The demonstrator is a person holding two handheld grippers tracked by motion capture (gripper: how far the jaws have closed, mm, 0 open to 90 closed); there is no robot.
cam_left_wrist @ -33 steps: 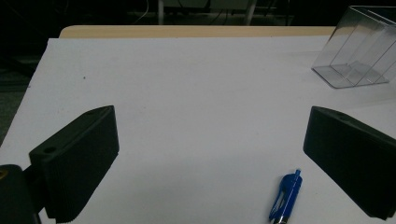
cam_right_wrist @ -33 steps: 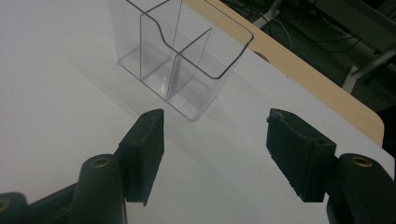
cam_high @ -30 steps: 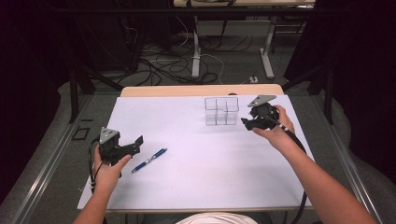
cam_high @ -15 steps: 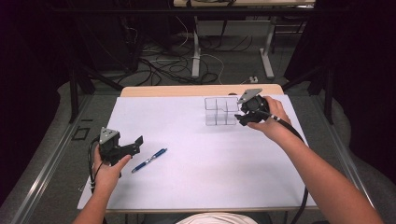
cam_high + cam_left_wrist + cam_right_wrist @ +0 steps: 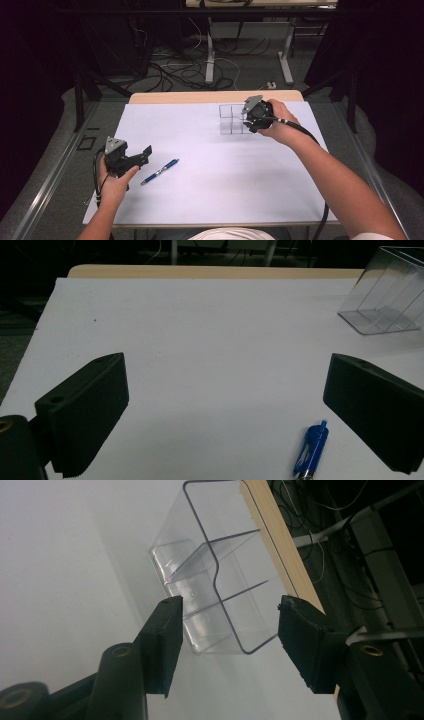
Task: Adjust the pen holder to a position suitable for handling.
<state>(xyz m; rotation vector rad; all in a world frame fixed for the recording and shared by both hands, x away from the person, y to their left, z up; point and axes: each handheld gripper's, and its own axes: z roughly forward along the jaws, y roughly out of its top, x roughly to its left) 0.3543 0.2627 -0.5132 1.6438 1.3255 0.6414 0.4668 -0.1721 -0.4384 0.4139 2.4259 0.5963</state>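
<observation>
A clear plastic organiser point(image 5: 231, 120) with several compartments stands at the far right of the white table top point(image 5: 225, 190). My right gripper point(image 5: 248, 119) is at its right end. In the right gripper view the jaws have just been closing, and the organiser's near end point(image 5: 215, 565) lies between them point(image 5: 230, 630); I see no firm press from the pads. A blue pen point(image 5: 159, 172) lies at the near left. My left gripper point(image 5: 142, 155) is held still just left of it, open and empty. The left gripper view has the pen point(image 5: 310, 450) beside its right jaw and the organiser point(image 5: 385, 305) far off.
The table's wooden far edge point(image 5: 215, 96) runs just behind the organiser. Beyond it are cables point(image 5: 175, 70) on the floor and metal table legs point(image 5: 210, 55). A broad bare stretch of white surface lies between the pen and the organiser.
The right hand has moved left and slightly away, up to the organiser's right end, and its jaws have narrowed around it. The left hand and the pen have stayed put.
</observation>
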